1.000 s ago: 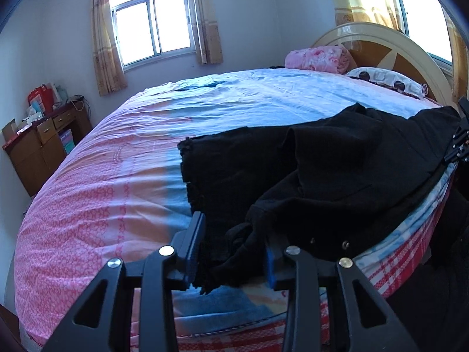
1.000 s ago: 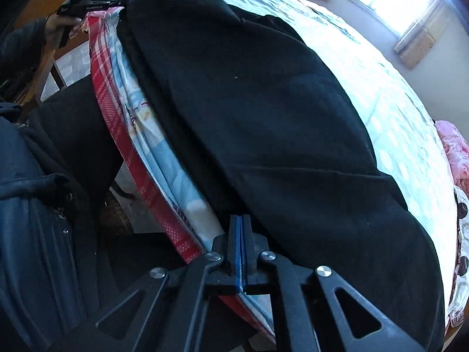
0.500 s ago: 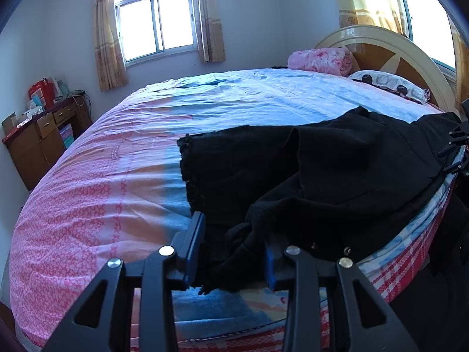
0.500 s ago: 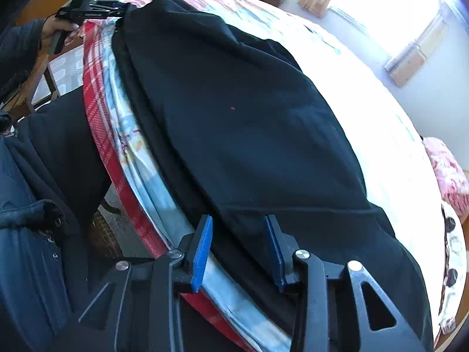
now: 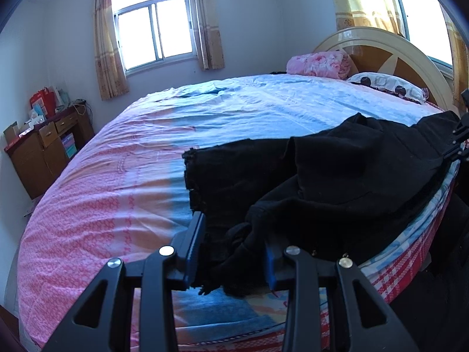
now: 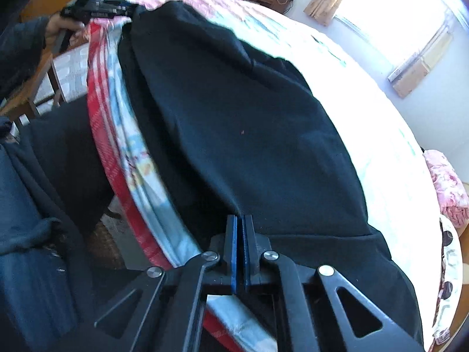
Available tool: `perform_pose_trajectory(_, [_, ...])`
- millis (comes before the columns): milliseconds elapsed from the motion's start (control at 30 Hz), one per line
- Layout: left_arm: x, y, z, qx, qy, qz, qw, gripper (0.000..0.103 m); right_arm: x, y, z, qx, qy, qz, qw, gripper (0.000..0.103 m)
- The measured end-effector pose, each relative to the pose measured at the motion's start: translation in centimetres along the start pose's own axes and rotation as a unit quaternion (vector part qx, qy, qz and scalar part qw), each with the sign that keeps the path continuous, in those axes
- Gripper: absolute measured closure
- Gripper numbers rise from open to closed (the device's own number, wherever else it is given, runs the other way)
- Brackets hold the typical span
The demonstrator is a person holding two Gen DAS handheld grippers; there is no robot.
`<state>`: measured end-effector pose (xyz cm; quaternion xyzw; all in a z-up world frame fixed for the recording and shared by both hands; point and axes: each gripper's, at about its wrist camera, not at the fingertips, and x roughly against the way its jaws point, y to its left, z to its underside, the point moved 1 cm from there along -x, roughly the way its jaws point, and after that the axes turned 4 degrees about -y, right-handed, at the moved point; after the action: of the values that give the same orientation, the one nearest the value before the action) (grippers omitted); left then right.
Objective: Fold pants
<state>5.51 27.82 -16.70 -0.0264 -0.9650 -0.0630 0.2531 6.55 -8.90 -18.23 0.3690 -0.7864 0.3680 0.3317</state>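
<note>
Black pants (image 5: pixel 337 182) lie along the near edge of the bed (image 5: pixel 117 190), partly doubled over. My left gripper (image 5: pixel 233 252) is shut on a bunched end of the cloth, which fills the gap between its blue pads. At the far right edge of that view my right gripper (image 5: pixel 460 143) holds the other end. In the right wrist view the pants (image 6: pixel 234 117) stretch away from my right gripper (image 6: pixel 240 234), whose jaws are closing tight on a pinch of cloth that tents up into the tips. A hand holds the left gripper (image 6: pixel 96 6) at the top left.
The red plaid mattress edge (image 6: pixel 99 111) runs beside the person's dark clothing (image 6: pixel 29 205). A pink blanket (image 5: pixel 319 63), a pillow (image 5: pixel 387 83) and the headboard (image 5: pixel 395 50) are at the bed's head. A wooden cabinet (image 5: pixel 44 152) stands by the left wall.
My right gripper opened, shifted up and further onto the pants, then shut again on the cloth. The left gripper kept its hold and stayed put.
</note>
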Motion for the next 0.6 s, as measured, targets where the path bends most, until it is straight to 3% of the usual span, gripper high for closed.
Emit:
perform_pose_trajectory(133, [-1.0, 0.1, 0.6, -0.003, 0.008, 0.002, 1.0, 0.065, 0.6, 0.0, 0.2, -0.014, 0.002, -0.033, 0.999, 0.1])
perform_pose_trajectory(267, [0.4, 0.0, 0.9, 0.0, -0.003, 0.011, 0.9999, 0.065, -0.9, 1.0, 1.2, -0.003, 0.022, -0.039, 0.999, 0.1])
perform_pose_trajectory(367, [1.1, 0.4, 1.4, 0.008, -0.004, 0.017, 0.9998, 0.065, 0.0, 0.1, 1.2, -0.029, 0.01, -0.054, 0.998, 0.101])
perform_pose_trajectory(500, [-0.5, 0.3, 2.1, 0.017, 0.011, 0.012, 0.9997, 0.064, -1.0, -0.5, 1.6, -0.04, 0.012, -0.059, 0.997, 0.101])
perform_pose_trajectory(567, [-1.0, 0.4, 2.0, 0.022, 0.011, 0.003, 0.9997, 0.055, -2.3, -0.1, 1.7, -0.03, 0.025, -0.057, 0.998, 0.1])
perform_pose_trajectory(600, [-1.0, 0.4, 2.0, 0.021, 0.013, -0.002, 0.9997, 0.045, -2.7, 0.0, 1.8, -0.029, 0.031, -0.055, 0.998, 0.1])
